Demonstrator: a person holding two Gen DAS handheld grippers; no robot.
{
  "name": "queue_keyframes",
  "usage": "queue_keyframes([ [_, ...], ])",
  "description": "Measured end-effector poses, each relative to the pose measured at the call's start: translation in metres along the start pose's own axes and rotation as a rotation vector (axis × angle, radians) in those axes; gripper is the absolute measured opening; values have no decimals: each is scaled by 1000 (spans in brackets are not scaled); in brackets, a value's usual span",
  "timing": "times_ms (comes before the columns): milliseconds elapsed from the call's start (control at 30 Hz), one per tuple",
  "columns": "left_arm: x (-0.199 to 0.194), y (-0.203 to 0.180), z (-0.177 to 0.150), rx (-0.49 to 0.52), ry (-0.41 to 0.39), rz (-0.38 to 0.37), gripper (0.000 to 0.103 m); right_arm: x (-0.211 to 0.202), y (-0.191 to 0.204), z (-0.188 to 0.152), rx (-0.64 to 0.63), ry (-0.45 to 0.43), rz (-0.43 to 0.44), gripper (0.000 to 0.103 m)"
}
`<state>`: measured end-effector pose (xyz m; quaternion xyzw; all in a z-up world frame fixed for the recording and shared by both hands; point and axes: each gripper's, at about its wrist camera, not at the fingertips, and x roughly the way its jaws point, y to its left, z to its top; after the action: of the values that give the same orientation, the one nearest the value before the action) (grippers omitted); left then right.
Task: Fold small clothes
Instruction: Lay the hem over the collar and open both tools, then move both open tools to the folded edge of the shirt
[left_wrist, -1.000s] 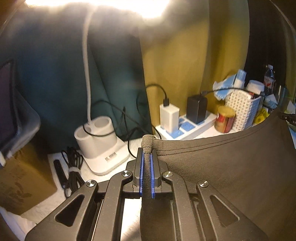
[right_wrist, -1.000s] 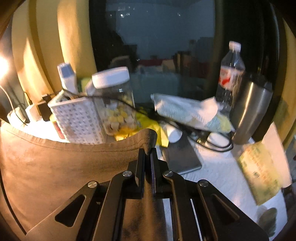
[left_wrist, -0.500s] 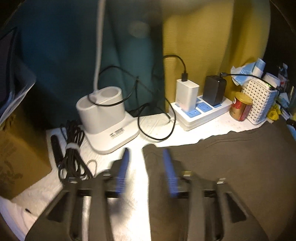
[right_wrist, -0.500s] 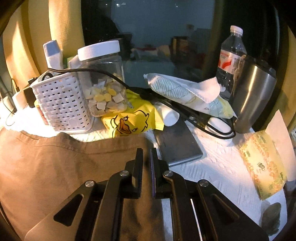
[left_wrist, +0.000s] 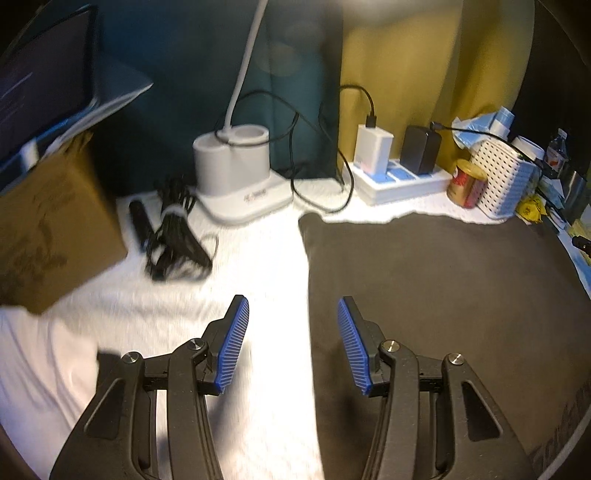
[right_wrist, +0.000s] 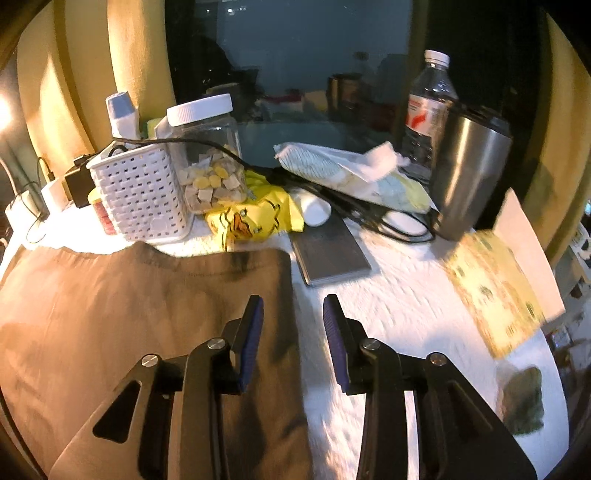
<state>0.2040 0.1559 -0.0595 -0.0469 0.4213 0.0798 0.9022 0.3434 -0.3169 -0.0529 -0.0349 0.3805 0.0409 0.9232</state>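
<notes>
A dark brown garment (left_wrist: 436, 295) lies flat on the white towel-covered table (left_wrist: 229, 288), its far hem toward the clutter. My left gripper (left_wrist: 291, 317) is open above the garment's left edge, and its blue pads (left_wrist: 236, 332) hold nothing. In the right wrist view the same garment (right_wrist: 140, 306) shows its right edge. My right gripper (right_wrist: 293, 314) hovers over that edge with its jaws opening; the cloth lies beneath them, not pinched.
At the back left stand a cardboard box (left_wrist: 48, 229), a cable bundle (left_wrist: 173, 232), a white lamp base (left_wrist: 236, 173) and a power strip (left_wrist: 399, 177). A white basket (right_wrist: 140, 192), jar (right_wrist: 207, 155), yellow packet (right_wrist: 251, 218), steel tumbler (right_wrist: 469, 170), water bottle (right_wrist: 428, 103) and flat grey device (right_wrist: 328, 251) crowd the back right.
Both grippers held the garment's corners raised a second ago. The left let go first, then the right; the garment now lies flat and both grippers have drawn back from its far hem.
</notes>
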Motion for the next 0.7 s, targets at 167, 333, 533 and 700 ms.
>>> queue_keyframes([
  [167,-15,3,-21,-33,12,-15,50,-18,-6,-20,17,21,-7,36],
  [333,-30,2,-36,-48,13,-33,50,-43,-14,-36,54,18,26,36],
  [533,-44,-4,-54,-61,13,-43,50,-67,-17,-55,60,22,23,36],
  [700,-59,-3,-69,-121,11,-72,50,-82,-24,-76,101,27,49,36],
])
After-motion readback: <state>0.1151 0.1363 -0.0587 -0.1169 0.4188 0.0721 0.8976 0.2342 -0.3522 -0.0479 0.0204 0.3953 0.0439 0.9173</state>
